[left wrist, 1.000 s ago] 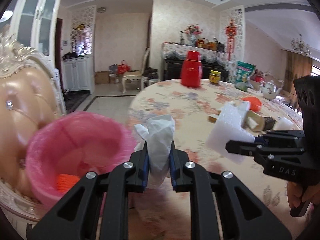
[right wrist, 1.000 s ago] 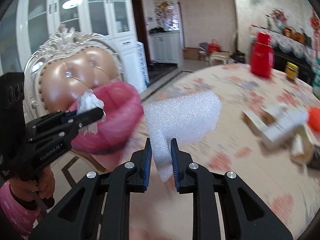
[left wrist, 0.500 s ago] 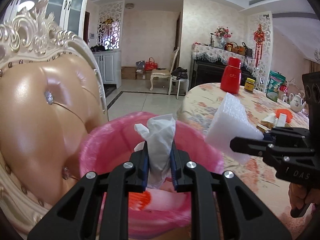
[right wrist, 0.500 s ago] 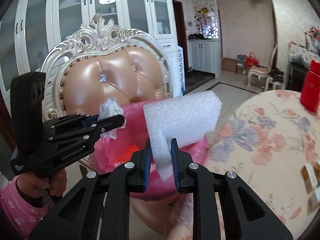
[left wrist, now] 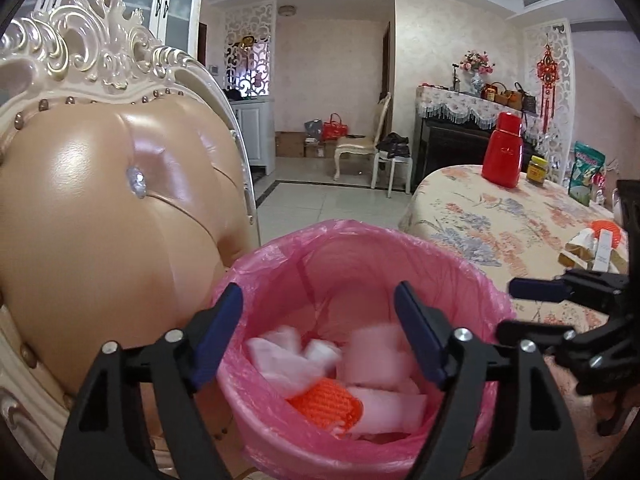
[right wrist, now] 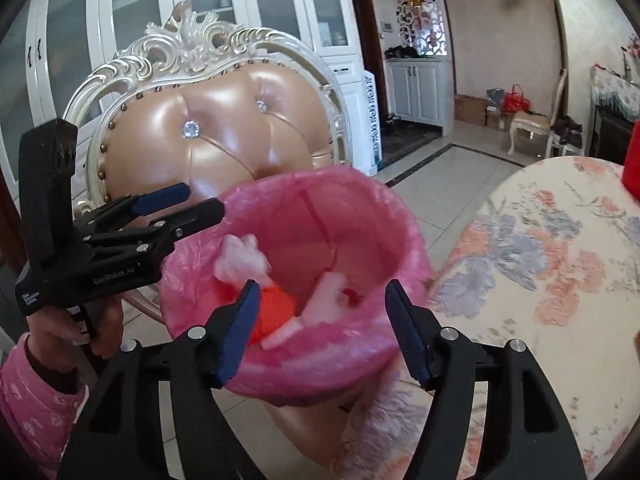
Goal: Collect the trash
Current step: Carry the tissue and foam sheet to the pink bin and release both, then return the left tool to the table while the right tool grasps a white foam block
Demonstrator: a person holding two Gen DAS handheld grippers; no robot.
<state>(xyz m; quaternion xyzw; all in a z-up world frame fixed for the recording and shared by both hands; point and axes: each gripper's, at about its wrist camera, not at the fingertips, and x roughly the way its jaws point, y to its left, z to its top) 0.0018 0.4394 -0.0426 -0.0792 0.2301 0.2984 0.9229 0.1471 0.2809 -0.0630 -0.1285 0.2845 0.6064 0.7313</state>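
A bin lined with a pink bag (left wrist: pixel 360 232) (right wrist: pixel 400 216) stands in front of a chair. My left gripper (left wrist: pixel 318 300) (right wrist: pixel 200 202) hangs over its mouth, its jaws opening and nothing between them. My right gripper (right wrist: pixel 322 292) (left wrist: pixel 516 306) is beside it over the same bin, jaws also opening and empty. Inside the bin lie a crumpled white tissue (left wrist: pixel 280 356) (right wrist: pixel 240 260), a white foam piece (left wrist: pixel 376 352) (right wrist: pixel 328 300) and an orange mesh item (left wrist: pixel 326 400) (right wrist: pixel 276 308), all blurred.
A padded chair back with a carved white frame (left wrist: pixel 100 220) (right wrist: pixel 224 136) rises just behind the bin. To the right is a round table with a floral cloth (left wrist: pixel 500 220), bearing a red flask (left wrist: pixel 502 156) and small boxes (left wrist: pixel 592 248). A pink sleeve (right wrist: pixel 36 400) shows lower left.
Both grippers swung from the table to over the pink bin. Both then opened, and the tissue and the foam piece dropped from them into the bin.
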